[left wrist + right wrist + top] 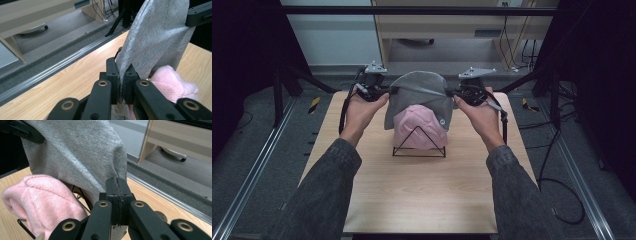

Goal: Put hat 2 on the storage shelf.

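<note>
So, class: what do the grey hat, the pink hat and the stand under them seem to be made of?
Grey hat: soft matte fabric, likely fleece or jersey, with a fine heathered surface. Pink hat: ribbed knit, probably wool or acrylic. Stand: thin black wire, apparently metal.

The pink beanie point(419, 127) on its black wire stand point(419, 150) blocks the bench point(422, 195) centre under the stretched grey beanie point(419, 95); the near bench lies open.

Grey knit beanie point(419, 97) hangs stretched open, draped over pink beanie point(419, 127).
</note>
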A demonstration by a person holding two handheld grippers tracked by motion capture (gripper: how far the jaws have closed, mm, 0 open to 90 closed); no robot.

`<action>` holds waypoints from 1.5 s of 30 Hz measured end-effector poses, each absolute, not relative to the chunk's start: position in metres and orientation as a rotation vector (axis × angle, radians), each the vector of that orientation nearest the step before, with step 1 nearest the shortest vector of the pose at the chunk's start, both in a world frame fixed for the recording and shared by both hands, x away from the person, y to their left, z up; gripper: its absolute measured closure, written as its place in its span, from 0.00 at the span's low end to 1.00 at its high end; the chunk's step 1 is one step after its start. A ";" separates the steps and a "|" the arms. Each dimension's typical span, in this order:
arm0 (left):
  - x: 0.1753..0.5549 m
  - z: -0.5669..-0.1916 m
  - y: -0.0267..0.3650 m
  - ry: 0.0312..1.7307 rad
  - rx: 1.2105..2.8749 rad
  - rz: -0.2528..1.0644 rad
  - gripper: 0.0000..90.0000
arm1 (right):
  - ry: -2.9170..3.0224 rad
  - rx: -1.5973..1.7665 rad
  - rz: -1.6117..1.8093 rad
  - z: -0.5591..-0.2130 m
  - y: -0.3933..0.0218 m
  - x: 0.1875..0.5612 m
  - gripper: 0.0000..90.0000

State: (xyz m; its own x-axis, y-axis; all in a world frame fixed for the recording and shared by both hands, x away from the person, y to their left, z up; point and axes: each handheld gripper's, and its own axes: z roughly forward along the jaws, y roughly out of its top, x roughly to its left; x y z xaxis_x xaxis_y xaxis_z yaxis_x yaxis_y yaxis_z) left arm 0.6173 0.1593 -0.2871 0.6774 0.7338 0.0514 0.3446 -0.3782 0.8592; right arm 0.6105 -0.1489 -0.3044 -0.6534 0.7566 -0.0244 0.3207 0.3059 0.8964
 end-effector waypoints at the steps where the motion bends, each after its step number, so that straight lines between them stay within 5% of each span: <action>1: 0.617 -0.287 0.159 0.832 1.985 0.543 0.96 | 2.134 0.957 1.312 -0.305 -0.149 0.610 1.00; 45: 0.618 -0.356 0.157 0.897 2.071 0.454 0.96 | 2.240 1.098 1.242 -0.392 -0.149 0.609 1.00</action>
State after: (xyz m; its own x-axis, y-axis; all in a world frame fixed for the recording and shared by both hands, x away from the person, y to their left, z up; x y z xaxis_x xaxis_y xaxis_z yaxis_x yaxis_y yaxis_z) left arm 0.6176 0.1568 -0.3560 0.6820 0.7313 0.0057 0.4378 -0.4145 0.7978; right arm 0.6092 -0.1491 -0.3916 -0.6372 0.7683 0.0610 0.4587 0.3144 0.8311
